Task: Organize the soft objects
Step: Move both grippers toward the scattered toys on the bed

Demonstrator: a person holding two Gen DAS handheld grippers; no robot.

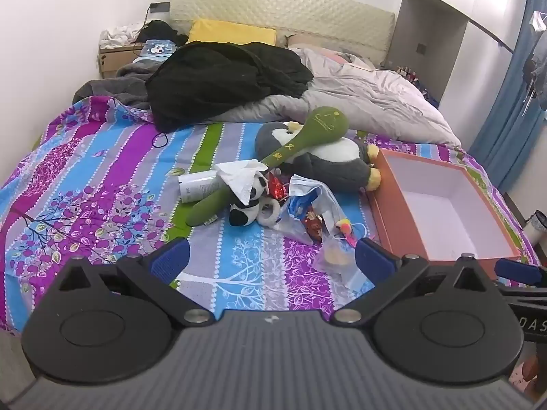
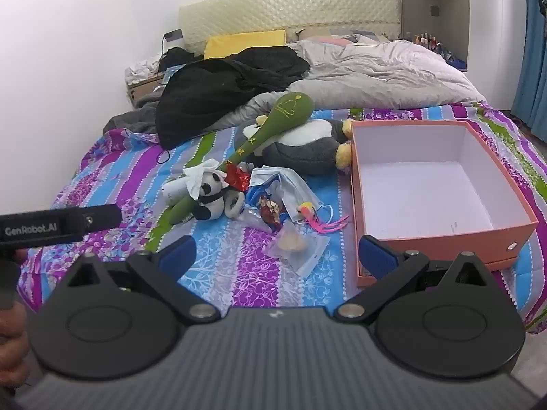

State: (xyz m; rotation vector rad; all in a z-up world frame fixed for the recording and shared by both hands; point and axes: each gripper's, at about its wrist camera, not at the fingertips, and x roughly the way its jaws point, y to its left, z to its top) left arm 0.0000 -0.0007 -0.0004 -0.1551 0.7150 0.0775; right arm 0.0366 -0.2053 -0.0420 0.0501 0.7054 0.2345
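While I am hovering over the foot of the bed [image 1: 85, 177], my left jaws [image 1: 271, 256] are standing wide apart with nothing between them, and my right jaws [image 2: 276, 256] are gaping just as wide and empty. I am taking the orange box [image 2: 441, 239] as my landmark: it is sitting open and bare inside on the patterned sheet, and everything soft is lying to its left. Just beside its far left corner the grey penguin plush [image 2: 307, 152] is lying on its side, its yellow foot nearly touching the box wall. A long green plush spoon [image 2: 259, 140] is resting slantwise across the penguin, its handle running away from the box toward a small panda plush [image 2: 208, 198]. White tissue [image 2: 200, 177] is draping over the panda's head. Between the panda and the box, a blue face mask [image 2: 290, 184], red wrappers [image 2: 237, 176] and a clear packet [image 2: 297, 247] are lying in a loose heap. Well beyond the box, a black garment [image 2: 218, 92] is sprawling over the grey duvet [image 2: 376, 71].
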